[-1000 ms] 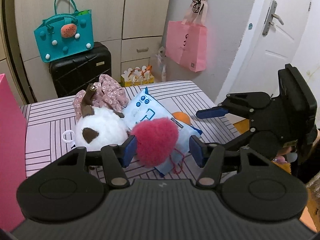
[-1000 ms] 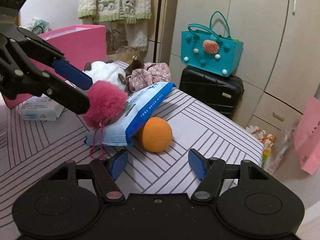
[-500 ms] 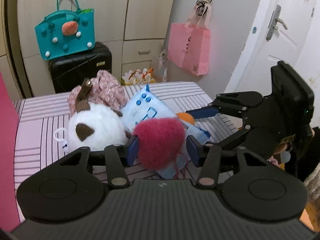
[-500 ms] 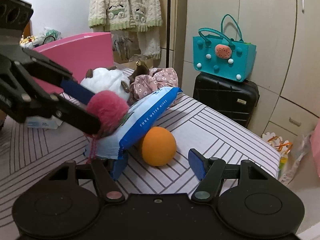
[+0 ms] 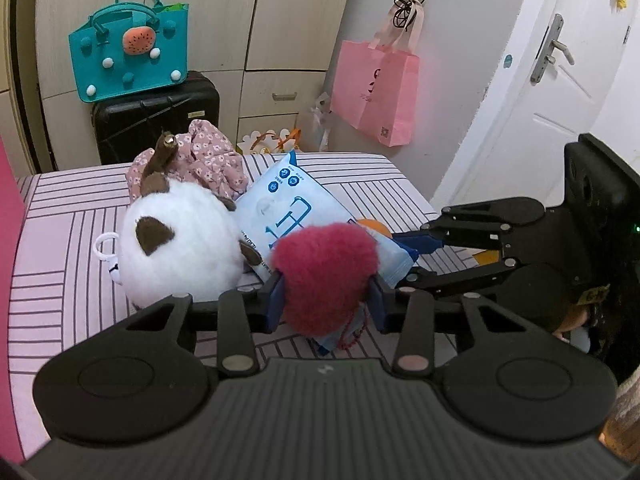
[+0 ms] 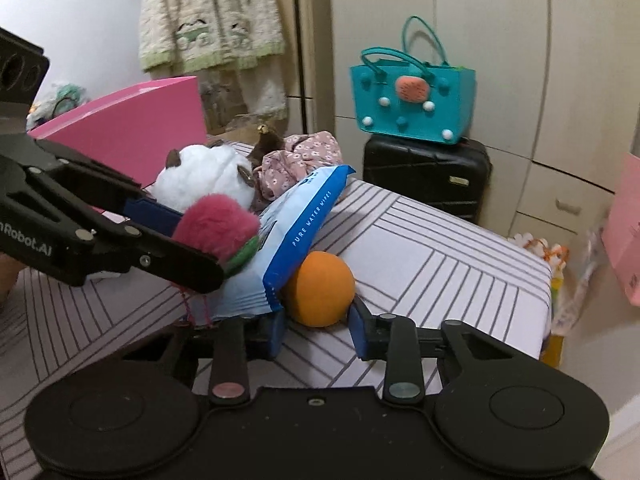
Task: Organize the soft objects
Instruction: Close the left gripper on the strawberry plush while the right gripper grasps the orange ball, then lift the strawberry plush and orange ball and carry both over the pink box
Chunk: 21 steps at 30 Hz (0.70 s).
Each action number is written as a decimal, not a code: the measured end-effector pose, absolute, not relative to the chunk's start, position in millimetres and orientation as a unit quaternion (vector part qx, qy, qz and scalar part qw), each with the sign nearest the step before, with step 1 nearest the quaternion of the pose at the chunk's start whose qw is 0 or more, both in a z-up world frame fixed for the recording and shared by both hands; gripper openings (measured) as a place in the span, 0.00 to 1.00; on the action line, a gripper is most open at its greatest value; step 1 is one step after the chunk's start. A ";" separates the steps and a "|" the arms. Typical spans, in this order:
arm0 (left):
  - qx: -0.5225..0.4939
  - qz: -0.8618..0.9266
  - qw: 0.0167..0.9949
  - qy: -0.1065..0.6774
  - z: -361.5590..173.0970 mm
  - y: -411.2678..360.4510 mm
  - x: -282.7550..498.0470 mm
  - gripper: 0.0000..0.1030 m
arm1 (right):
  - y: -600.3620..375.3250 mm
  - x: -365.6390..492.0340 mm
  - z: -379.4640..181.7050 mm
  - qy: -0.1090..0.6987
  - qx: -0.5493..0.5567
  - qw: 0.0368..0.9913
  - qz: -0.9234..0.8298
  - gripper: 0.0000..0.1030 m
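Left gripper (image 5: 325, 307): clamped on the pompom (image 5: 326, 276), above the wipes (image 5: 288, 216).
Right gripper (image 6: 318, 330): jaws are closing around the orange (image 6: 320, 288), not yet pressed.
Obstacle: the orange is overhung by the wipes; plush (image 5: 180, 248) just beside.

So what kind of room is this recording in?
Most likely a bedroom at home. The soft things lie on a striped sheet over what looks like a bed, built-in wardrobe doors line the wall with a black suitcase in front, and a knitted child's cardigan hangs beside them.
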<state>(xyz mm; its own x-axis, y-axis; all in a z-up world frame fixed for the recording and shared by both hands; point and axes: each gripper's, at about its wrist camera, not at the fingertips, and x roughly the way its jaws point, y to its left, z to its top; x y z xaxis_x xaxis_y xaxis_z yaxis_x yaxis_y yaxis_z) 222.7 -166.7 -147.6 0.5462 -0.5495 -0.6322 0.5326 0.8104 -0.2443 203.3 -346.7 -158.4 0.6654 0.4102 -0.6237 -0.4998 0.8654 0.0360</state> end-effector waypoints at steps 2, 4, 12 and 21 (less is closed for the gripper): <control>-0.016 -0.314 0.876 0.366 -147.2 -166.0 220.4 0.39 | -345.3 199.3 -157.8 0.326 -0.064 0.912 0.241 0.36; -0.018 -0.319 0.874 0.367 -146.8 -165.9 217.2 0.39 | -345.1 194.3 -156.5 0.329 -0.058 0.913 0.232 0.36; -0.034 -0.338 0.862 0.375 -144.9 -160.0 202.2 0.37 | -338.1 169.9 -146.2 0.335 -0.051 0.916 0.212 0.36; -0.030 -0.352 0.854 0.383 -142.0 -149.1 187.8 0.36 | -342.9 156.9 -145.6 0.382 -0.052 0.915 0.123 0.35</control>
<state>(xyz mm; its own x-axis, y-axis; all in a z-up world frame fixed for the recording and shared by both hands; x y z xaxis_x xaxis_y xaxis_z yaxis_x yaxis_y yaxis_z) 187.8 -149.1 -142.0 0.4597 -0.6235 -0.6324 0.5772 0.7509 -0.3209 156.9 -342.9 -145.6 0.6783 0.1856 -0.7109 -0.2655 0.9641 -0.0016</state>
